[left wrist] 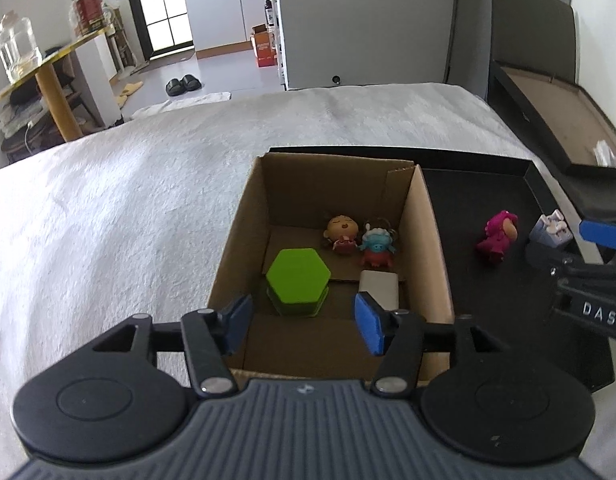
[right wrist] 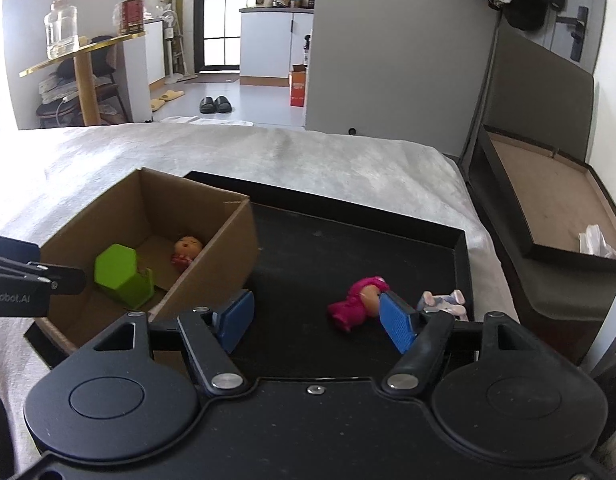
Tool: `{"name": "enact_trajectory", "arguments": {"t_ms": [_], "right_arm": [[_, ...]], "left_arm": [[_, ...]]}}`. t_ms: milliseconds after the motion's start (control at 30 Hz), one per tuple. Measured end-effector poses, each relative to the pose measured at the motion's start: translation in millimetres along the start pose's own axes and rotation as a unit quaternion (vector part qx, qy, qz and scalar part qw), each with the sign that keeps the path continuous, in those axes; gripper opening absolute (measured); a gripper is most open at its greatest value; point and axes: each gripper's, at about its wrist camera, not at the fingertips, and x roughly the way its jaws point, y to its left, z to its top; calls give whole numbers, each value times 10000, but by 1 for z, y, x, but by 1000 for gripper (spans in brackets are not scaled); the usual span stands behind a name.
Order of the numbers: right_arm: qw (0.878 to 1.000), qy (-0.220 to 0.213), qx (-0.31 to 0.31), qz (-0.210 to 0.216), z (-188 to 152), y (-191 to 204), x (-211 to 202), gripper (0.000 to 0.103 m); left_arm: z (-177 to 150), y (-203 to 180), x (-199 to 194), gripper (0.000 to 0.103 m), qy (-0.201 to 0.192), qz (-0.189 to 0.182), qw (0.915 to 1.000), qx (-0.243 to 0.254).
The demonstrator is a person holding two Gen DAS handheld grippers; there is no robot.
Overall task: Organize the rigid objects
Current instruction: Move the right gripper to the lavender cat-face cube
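I count one cardboard box (left wrist: 428,240), one black tray (right wrist: 388,224), one green hexagonal block (left wrist: 297,276), one white block (left wrist: 382,288), four small figurines (left wrist: 342,234).

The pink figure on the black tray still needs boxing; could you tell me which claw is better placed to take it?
Probably the right claw: it is open, and the pink figure lies just ahead of it. The left claw hangs over the cardboard box.

My box (left wrist: 424,240) was plain matt cardboard, rough at its cut edges. The tray (right wrist: 348,224) looked dull black. The blanket (left wrist: 127,200) was soft, fuzzy cloth. My pads (right wrist: 396,322) were ribbed blue rubber; the hexagon (left wrist: 297,276) smooth green plastic.
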Motion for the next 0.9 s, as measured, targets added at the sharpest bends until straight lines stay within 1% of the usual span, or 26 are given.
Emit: {"name": "enact_trajectory", "arguments": {"t_ms": [100, 167, 467, 667, 767, 833, 900], "right_arm": [[10000, 10, 64, -21, -4, -11, 6, 69], [9999, 9, 101, -34, -7, -18, 11, 69], [9996, -44, 280, -24, -21, -53, 37, 69], [9991, -53, 412, 17, -31, -73, 49, 69], [9990, -76, 436, 27, -34, -80, 53, 69], [9988, -86, 484, 72, -36, -88, 55, 68], [9987, -171, 471, 18, -38, -93, 56, 68]], "left_arm": [[3, -7, 3, 60, -46, 141, 9998, 108], [4, -11, 5, 65, -71, 224, 9996, 154], [10, -32, 14, 70, -97, 584, 9968, 541], [15, -44, 21, 72, -128, 878, 9937, 684], [18, -53, 22, 72, -239, 1074, 9907, 798], [21, -59, 22, 72, -311, 1139, 9895, 834], [23, -65, 23, 73, -363, 1211, 9880, 890]]}}
